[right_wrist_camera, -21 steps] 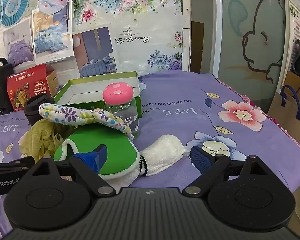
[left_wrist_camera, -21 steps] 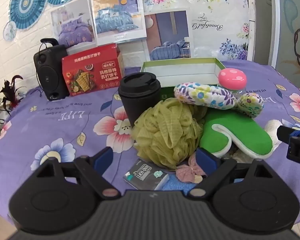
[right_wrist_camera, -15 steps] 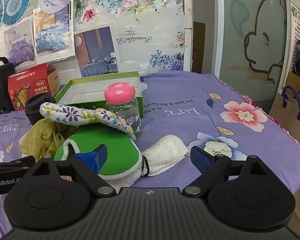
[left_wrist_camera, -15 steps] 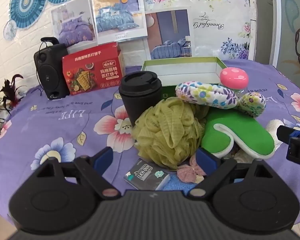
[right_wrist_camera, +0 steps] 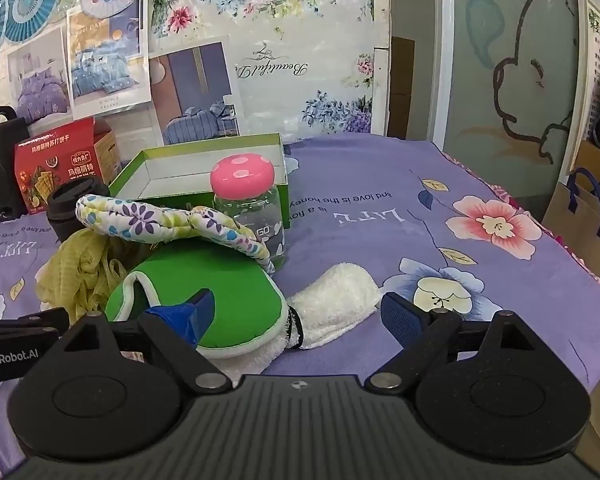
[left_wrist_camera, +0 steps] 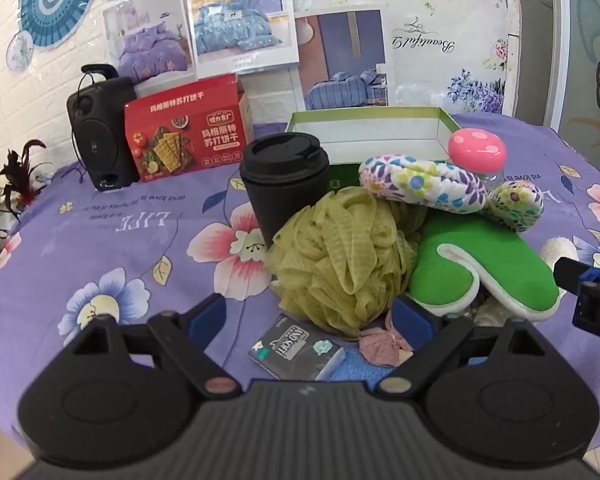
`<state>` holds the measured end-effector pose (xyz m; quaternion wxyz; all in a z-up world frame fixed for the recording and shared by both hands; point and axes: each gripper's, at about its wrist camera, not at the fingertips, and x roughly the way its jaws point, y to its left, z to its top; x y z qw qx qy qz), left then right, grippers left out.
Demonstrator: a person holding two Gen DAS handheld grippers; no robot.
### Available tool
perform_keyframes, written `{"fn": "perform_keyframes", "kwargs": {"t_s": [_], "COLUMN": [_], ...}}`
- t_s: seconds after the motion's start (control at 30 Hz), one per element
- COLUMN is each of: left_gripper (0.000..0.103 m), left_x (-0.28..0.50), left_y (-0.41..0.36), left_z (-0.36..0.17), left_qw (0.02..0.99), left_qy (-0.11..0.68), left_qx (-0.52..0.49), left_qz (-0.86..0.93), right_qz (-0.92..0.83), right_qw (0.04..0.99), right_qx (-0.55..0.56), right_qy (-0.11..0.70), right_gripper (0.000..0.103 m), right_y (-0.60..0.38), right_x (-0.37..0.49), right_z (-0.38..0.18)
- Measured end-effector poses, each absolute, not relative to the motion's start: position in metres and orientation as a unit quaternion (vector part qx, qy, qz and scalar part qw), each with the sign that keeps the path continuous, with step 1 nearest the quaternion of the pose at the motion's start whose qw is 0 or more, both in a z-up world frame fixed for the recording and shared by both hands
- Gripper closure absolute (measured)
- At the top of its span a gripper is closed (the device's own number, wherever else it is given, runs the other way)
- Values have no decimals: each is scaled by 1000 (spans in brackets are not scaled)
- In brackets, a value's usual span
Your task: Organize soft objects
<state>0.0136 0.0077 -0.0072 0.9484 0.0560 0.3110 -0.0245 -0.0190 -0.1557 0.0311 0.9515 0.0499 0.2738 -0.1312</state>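
Note:
A yellow-green mesh bath pouf (left_wrist_camera: pixel 344 256) sits in the middle of a pile on the purple floral tablecloth. A green mitt with white trim (left_wrist_camera: pixel 488 264) lies right of it, and a floral padded band (left_wrist_camera: pixel 424 184) rests on top. A white fluffy cloth (right_wrist_camera: pixel 336 296) lies beside the green mitt (right_wrist_camera: pixel 216 292). An open green box (left_wrist_camera: pixel 364 136) stands behind the pile. My left gripper (left_wrist_camera: pixel 308 316) stands open just before the pouf, nothing between its fingers. My right gripper (right_wrist_camera: pixel 296 312) is open over the mitt's edge and the white cloth, not touching them.
A black lidded cup (left_wrist_camera: pixel 284 184), a red cracker box (left_wrist_camera: pixel 188 136) and a black speaker (left_wrist_camera: pixel 100 128) stand at the left back. A pink-capped clear bottle (right_wrist_camera: pixel 252 208) stands by the box. A small dark packet (left_wrist_camera: pixel 296 348), a pink shell-shaped piece (left_wrist_camera: pixel 384 344) and blue cloth lie near the table's front edge.
Both views have shifted only slightly; the pile sits a touch higher in the left wrist view. Both grippers stay open with nothing held.

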Motion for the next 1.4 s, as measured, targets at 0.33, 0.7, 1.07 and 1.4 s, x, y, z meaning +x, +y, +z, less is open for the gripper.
{"fn": "perform_keyframes", "kwargs": {"t_s": [0.33, 0.7, 1.07, 1.4], "left_gripper": [10, 10, 10, 10], "left_x": [15, 14, 14, 17], "left_y": [7, 7, 8, 9], "left_z": [-7, -8, -8, -10], "left_qw": [947, 947, 947, 945], "left_qy": [316, 315, 317, 322], "left_qx": [52, 51, 48, 46], "left_qz": [-24, -23, -23, -23], "right_qz": [-128, -127, -126, -124], "right_qw": [951, 952, 952, 952], "right_qx": [48, 47, 45, 46], "right_qy": [276, 276, 276, 278], "right_gripper": [26, 26, 26, 26], "right_y": [-154, -151, -149, -149], "right_x": [-18, -18, -18, -17], "right_z": [30, 30, 29, 28]}}
